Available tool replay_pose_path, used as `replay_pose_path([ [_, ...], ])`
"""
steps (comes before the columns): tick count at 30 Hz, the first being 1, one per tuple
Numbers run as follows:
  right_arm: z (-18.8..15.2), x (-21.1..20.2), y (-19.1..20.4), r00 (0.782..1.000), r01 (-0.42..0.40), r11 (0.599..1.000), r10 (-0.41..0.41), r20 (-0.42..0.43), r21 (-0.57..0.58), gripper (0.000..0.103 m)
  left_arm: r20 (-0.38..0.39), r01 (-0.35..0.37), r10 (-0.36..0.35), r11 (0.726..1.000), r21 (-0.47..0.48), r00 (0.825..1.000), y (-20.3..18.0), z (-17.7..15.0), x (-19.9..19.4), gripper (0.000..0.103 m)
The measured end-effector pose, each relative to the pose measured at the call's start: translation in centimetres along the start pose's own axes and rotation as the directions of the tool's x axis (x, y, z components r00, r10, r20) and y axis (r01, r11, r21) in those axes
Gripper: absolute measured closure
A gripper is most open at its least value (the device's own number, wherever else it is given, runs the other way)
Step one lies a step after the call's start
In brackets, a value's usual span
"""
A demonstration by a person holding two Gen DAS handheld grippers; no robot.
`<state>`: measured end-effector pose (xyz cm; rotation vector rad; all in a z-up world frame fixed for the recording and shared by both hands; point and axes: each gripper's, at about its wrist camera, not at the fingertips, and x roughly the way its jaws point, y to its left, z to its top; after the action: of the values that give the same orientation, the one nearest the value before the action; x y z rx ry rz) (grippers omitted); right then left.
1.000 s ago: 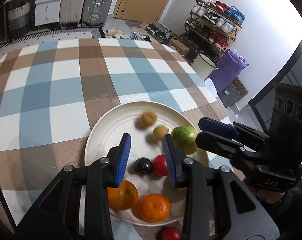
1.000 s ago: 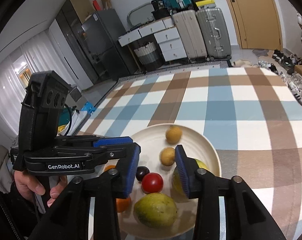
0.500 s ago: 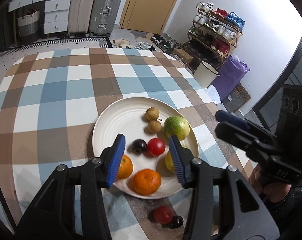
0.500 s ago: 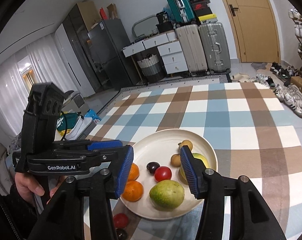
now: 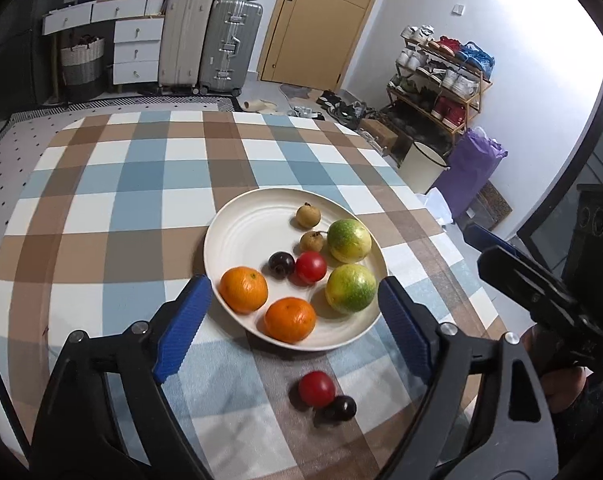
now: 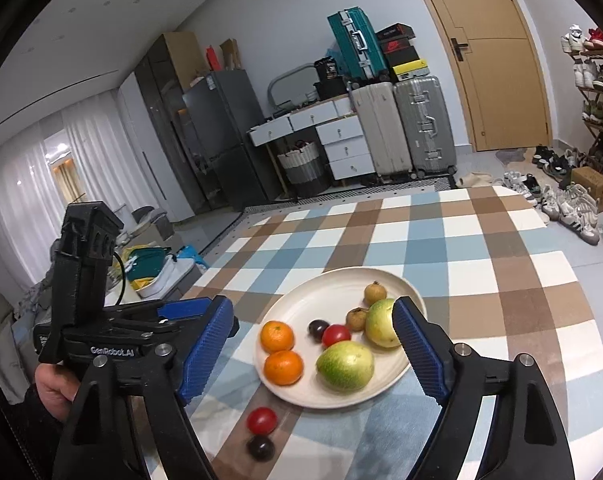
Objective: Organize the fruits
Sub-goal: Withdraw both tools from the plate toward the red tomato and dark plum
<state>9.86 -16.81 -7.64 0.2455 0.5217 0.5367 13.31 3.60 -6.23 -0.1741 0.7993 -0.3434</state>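
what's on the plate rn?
On the plate: two oranges, two green fruits, red tomato, dark plum, two small brown fruits. Nothing visibly hidden.

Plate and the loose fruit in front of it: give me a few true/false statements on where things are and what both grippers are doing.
1. Two oranges sit on the white plate. True.
2. The left gripper is shut on a tomato. False: it is open and empty.
3. A red tomato and a dark plum lie on the tablecloth, off the plate. True.
4. The plate holds one green fruit. False: two, and.
5. The right gripper is open. True.
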Motion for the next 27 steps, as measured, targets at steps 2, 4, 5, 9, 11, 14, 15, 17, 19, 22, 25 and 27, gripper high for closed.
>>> replay_pose_path([
  [2,-0.5,-0.5,0.6,1.0,-0.004,1.0,0.004,0.0,-0.012,0.019,0.01,-0.014,0.014,1.0,0.001,1.0,0.0,-0.4,-0.6,0.018],
  [4,-1.0,-0.8,1.0,1.0,-0.007,1.0,0.007,0.003,-0.023,0.015,0.02,-0.021,0.021,1.0,-0.003,1.0,0.0,-1.0,-1.3,0.016],
  [5,-1.4,-1.0,1.3,1.0,-0.009,1.0,0.009,0.005,-0.03,0.014,0.024,-0.021,0.021,1.0,-0.003,0.999,0.0,-1.4,-1.6,0.014],
  [9,-2.4,-1.9,2.1,1.0,-0.012,0.999,0.013,0.016,-0.046,0.012,0.036,-0.027,0.027,1.0,-0.01,0.999,0.0,-2.7,-2.5,0.003],
  [11,-3.0,-2.2,2.4,1.0,-0.015,0.999,0.016,0.013,-0.049,0.01,0.058,-0.025,0.026,0.999,-0.027,0.998,0.2,-3.5,-3.2,0.001],
  [14,-3.8,-2.4,2.7,1.0,-0.016,0.998,0.016,0.003,-0.056,0.01,0.061,-0.03,0.033,0.998,-0.046,0.998,0.3,-4.6,-3.5,0.001],
  [15,-4.1,-2.5,2.8,1.0,-0.014,0.998,0.014,0.0,-0.056,0.009,0.059,-0.038,0.041,0.998,-0.054,0.997,0.4,-5.0,-3.5,0.001],
  [17,-4.7,-2.6,2.9,1.0,-0.018,0.998,0.017,-0.008,-0.052,0.009,0.06,-0.043,0.047,0.997,-0.067,0.997,0.6,-5.8,-3.6,0.001],
  [19,-5.1,-2.7,3.0,1.0,-0.021,0.998,0.021,-0.014,-0.051,0.009,0.065,-0.054,0.058,0.996,-0.072,0.996,0.8,-6.5,-3.7,0.001],
  [22,-5.8,-2.4,3.3,0.999,-0.025,0.998,0.023,-0.032,-0.056,0.009,0.067,-0.075,0.081,0.994,-0.084,0.994,1.2,-7.3,-3.6,0.001],
  [25,-6.5,-2.0,3.7,0.997,-0.034,0.997,0.03,-0.065,-0.066,0.009,0.035,-0.091,0.096,0.99,-0.107,0.995,1.7,-8.0,-3.2,0.001],
  [27,-7.0,-1.7,4.0,0.996,-0.039,0.996,0.032,-0.089,-0.079,0.009,0.026,-0.092,0.096,0.989,-0.119,0.995,2.0,-8.4,-3.1,0.001],
])
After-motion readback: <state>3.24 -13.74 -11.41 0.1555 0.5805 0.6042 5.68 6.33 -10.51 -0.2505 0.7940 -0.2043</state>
